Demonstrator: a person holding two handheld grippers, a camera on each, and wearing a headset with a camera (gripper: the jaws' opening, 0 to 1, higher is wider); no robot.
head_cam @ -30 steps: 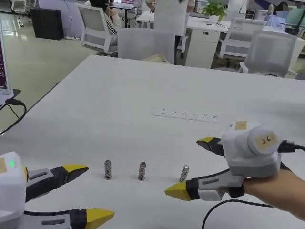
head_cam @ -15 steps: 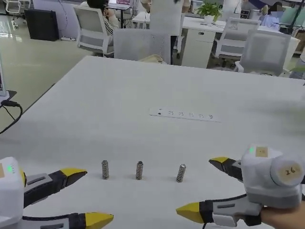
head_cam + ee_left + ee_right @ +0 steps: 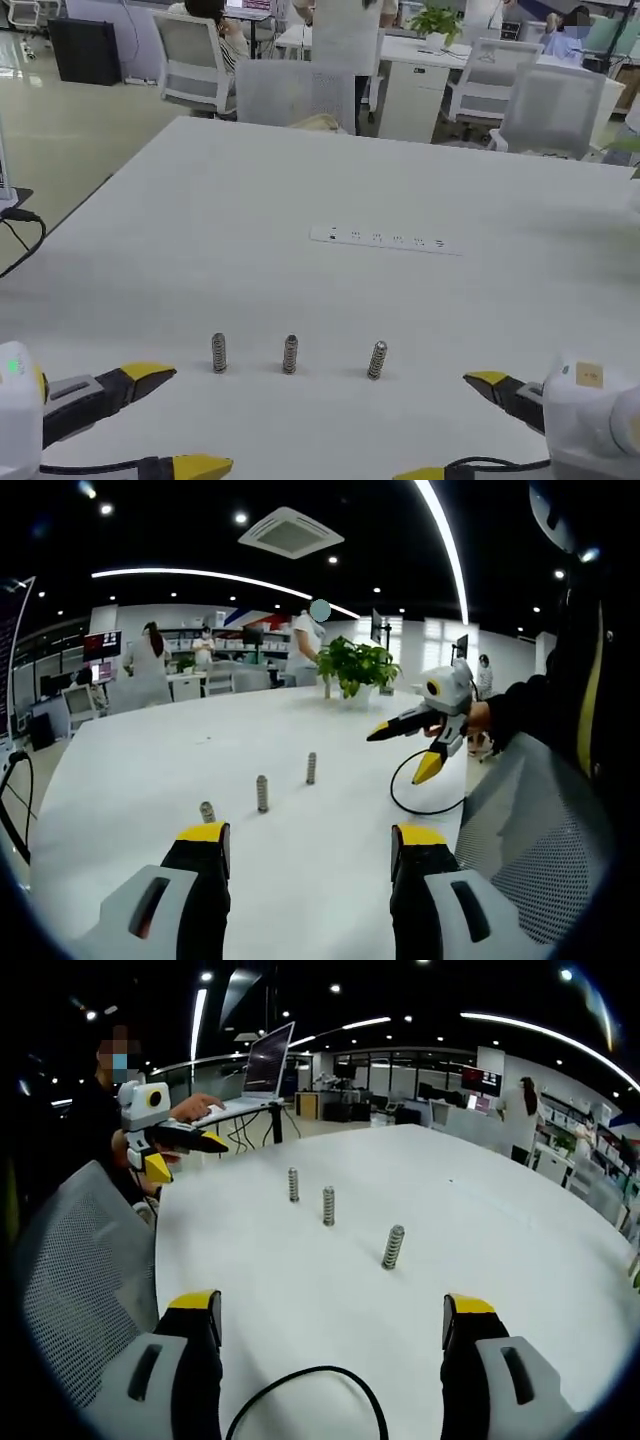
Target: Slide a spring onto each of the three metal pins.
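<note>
I see left tool (image 3: pixel 190 420) at lower left, jaws apart, holding nothing | right tool (image 3: pixel 450 427) at lower right, released too, empty | three springs (image 3: pixel 290 354) upright in a row on white counter (image 3: pixel 300 180), lower middle, between both tools

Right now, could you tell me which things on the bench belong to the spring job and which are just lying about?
Job: three upright springs; left hand-held gripper, open; right hand-held gripper, open.
Lying about: power strip; laptop; black cable.
</note>
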